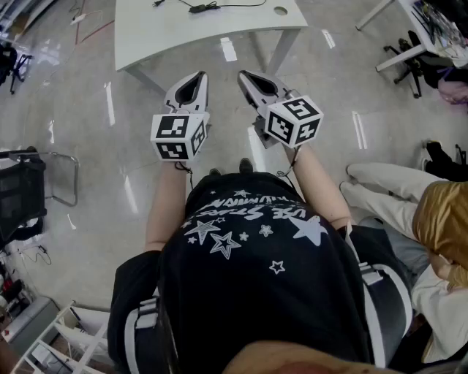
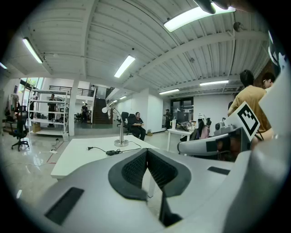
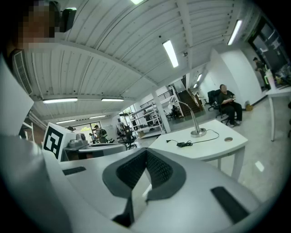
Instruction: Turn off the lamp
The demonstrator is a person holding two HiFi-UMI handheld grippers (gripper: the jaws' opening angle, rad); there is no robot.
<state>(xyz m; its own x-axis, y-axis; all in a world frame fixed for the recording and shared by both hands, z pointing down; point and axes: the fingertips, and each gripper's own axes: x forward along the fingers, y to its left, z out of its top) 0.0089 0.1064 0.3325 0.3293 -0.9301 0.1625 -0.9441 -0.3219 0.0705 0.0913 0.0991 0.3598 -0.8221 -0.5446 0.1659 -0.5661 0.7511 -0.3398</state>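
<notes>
The lamp stands at the far side of a white table (image 2: 77,157). It has a round metal base (image 2: 121,143), a thin upright stem and a small bright white head (image 2: 105,109). In the right gripper view the base (image 3: 198,133) shows too. A black cord with an inline switch (image 2: 112,152) (image 3: 184,144) (image 1: 199,9) lies on the tabletop. Both grippers hang in the air short of the table's near edge (image 1: 212,55), side by side. My left gripper (image 1: 200,76) (image 2: 147,151) is shut and empty. My right gripper (image 1: 243,74) (image 3: 146,153) is also shut with nothing in it.
A seated person (image 1: 409,212) in light trousers is close on the right. An office chair (image 1: 418,64) and a second table (image 1: 398,18) stand at the back right. A metal-framed chair (image 1: 44,175) is at the left. The table has a cable hole (image 1: 281,11).
</notes>
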